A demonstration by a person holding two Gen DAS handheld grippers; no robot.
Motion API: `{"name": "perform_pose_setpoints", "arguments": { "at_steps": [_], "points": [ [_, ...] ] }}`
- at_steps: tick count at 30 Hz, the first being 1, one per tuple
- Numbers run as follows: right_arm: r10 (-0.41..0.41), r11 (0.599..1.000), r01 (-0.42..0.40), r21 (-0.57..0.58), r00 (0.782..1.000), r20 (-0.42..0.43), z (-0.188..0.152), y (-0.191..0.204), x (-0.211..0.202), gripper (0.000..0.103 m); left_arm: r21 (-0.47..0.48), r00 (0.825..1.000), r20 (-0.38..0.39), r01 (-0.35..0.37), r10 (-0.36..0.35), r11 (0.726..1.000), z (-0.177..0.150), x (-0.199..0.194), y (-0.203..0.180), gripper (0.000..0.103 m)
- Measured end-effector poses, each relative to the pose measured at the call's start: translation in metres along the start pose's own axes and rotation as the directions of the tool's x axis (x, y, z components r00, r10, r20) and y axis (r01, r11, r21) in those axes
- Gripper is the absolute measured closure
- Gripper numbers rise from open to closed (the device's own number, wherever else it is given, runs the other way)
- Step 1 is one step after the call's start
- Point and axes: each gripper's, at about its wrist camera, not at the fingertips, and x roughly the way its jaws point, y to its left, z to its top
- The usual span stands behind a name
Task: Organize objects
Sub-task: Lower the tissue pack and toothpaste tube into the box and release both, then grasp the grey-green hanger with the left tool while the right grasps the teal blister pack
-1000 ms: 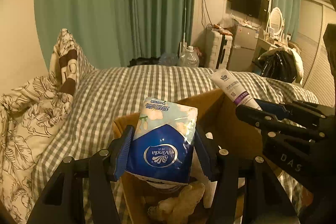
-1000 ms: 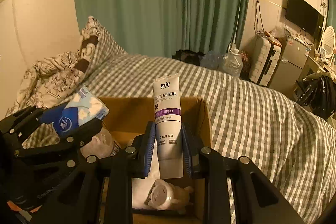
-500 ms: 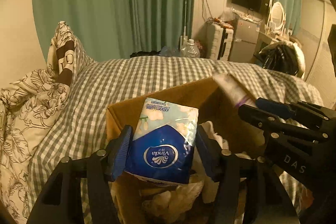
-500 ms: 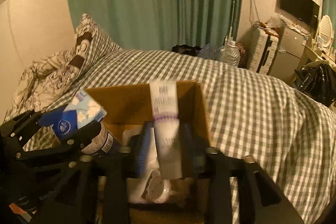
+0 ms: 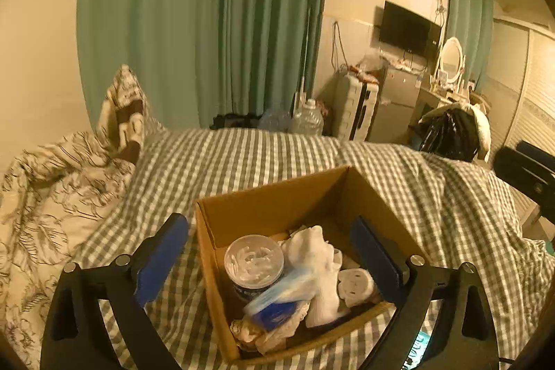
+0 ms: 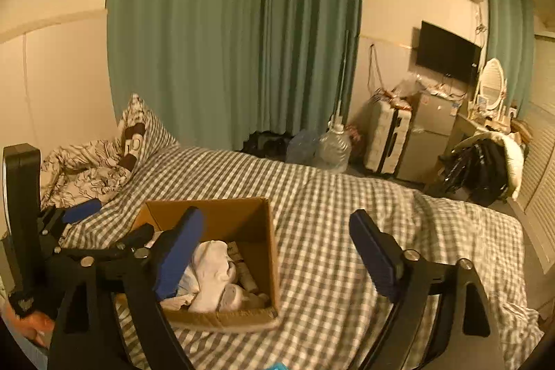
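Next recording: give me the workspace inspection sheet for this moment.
Surface: bed with checked sheet, rumpled.
Job's things: cardboard box on the bed, holding a jar, a white sock, a blue tissue pack.
Clutter: floral duvet bunched at the left.
Grippers: left gripper and right gripper open, jaws just opened, nothing between the pads.
Cables: wires on the wall.
Surroundings: green curtain, television, suitcase, water bottle.

cardboard box (image 5: pixel 277 196): matt brown, raw paper edge. inside box, jar (image 5: pixel 254 260) with glossy clear plastic lid, soft white cloth (image 5: pixel 317 252) beside it, shiny blue plastic-film pack (image 5: pixel 277 300) at near wall. under box, checked bedsheet (image 5: pixel 433 196): woven cloth, matt, creased. my left gripper (image 5: pixel 270 252): matt black plastic frame, blue rubbery pads, bright metal screws.
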Motion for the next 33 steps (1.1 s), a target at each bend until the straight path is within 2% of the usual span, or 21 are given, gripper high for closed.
{"name": "perform_pose_setpoints", "arguments": {
  "at_steps": [6, 8, 12, 15, 18, 21, 24, 28, 33],
  "points": [
    [-0.023, 1.0, 0.023, 0.016, 1.0, -0.012, -0.02, -0.019, -0.05, 0.005, -0.021, 0.997, 0.074, 0.022, -0.021, 1.0, 0.003, -0.051, -0.001, 0.0],
    [-0.045, 0.999, 0.045, 0.019, 0.999, -0.021, -0.031, -0.025, -0.06, 0.0, -0.013, 0.996, 0.083, 0.03, -0.029, 0.999, 0.002, -0.066, -0.006, 0.0],
    [-0.033, 0.998, 0.036, 0.044, 0.997, -0.073, -0.057, -0.034, -0.066, 0.0, 0.026, 0.997, 0.074, -0.002, 0.0, 1.0, -0.013, -0.079, -0.016, 0.0],
    [-0.038, 0.998, 0.043, 0.039, 0.991, -0.128, -0.077, -0.036, -0.057, 0.0, 0.028, 0.999, 0.029, -0.029, 0.028, 0.999, -0.038, -0.078, -0.018, 0.0],
    [-0.049, 0.998, 0.053, 0.018, 0.983, -0.179, -0.099, -0.031, -0.048, 0.0, 0.0, 0.997, -0.074, -0.038, 0.038, 0.999, -0.065, -0.064, -0.018, 0.0],
    [-0.025, 0.999, 0.034, 0.029, 0.968, -0.251, -0.126, -0.028, -0.035, 0.0, -0.02, 0.985, -0.161, -0.064, 0.06, 0.998, -0.092, -0.047, -0.021, 0.0],
    [-0.058, 0.997, 0.07, 0.028, 0.95, -0.307, -0.15, -0.03, -0.023, 0.0, -0.015, 0.967, -0.239, -0.099, 0.092, 0.995, -0.117, -0.03, -0.028, 0.0],
    [-0.052, 0.995, 0.079, 0.058, 0.928, -0.368, -0.17, -0.034, -0.007, 0.0, -0.03, 0.951, -0.303, -0.077, 0.065, 0.997, -0.141, -0.015, -0.036, 0.0],
    [-0.041, 0.995, 0.073, 0.073, 0.926, -0.374, -0.175, -0.035, -0.004, 0.0, 0.045, 0.93, -0.354, -0.085, 0.095, 0.995, -0.164, 0.004, -0.055, 0.0]
  ]
}}
